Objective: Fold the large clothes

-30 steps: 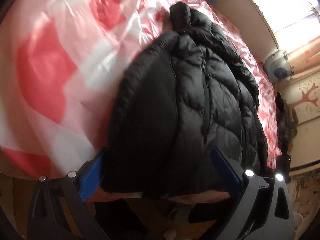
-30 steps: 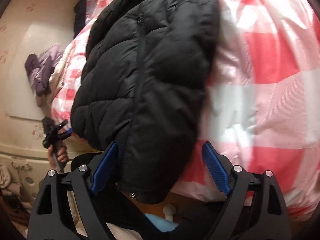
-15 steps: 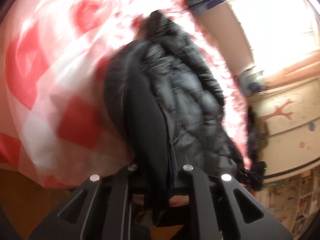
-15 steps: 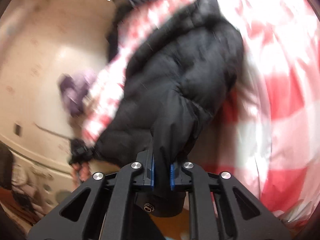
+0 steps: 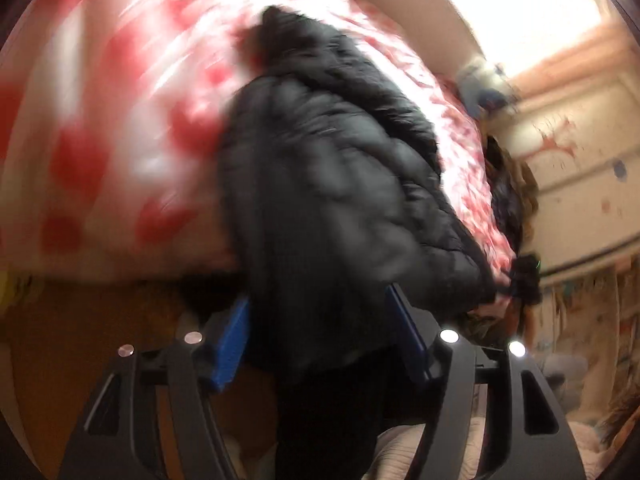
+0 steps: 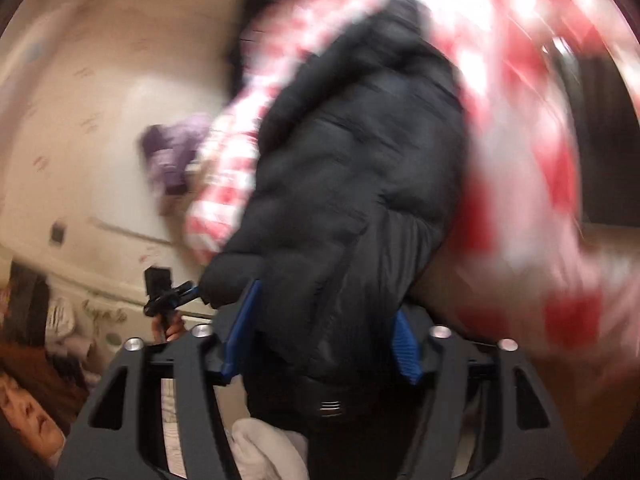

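A black puffer jacket (image 5: 332, 184) lies on a red and white checked bedspread (image 5: 100, 128), its hem hanging over the near bed edge. My left gripper (image 5: 324, 344) has its blue pads spread apart on either side of the hem, with the thick fabric bunched between them. In the right wrist view the jacket (image 6: 360, 184) hangs the same way, and my right gripper (image 6: 324, 340) also stands with pads apart around the other hem corner. Both views are blurred by motion. The other gripper (image 6: 168, 300) shows at the left.
The bedspread (image 6: 532, 140) covers the bed. A purple garment (image 6: 172, 156) lies by the cream wall at the left. A bright window (image 5: 540, 12) is at the far right. A dark pile (image 5: 508, 196) sits beyond the bed's right side.
Both grippers were open a second ago, shut on the jacket hem half a second ago, and now their pads are apart again. Both cameras have swung upward and away from the bed.
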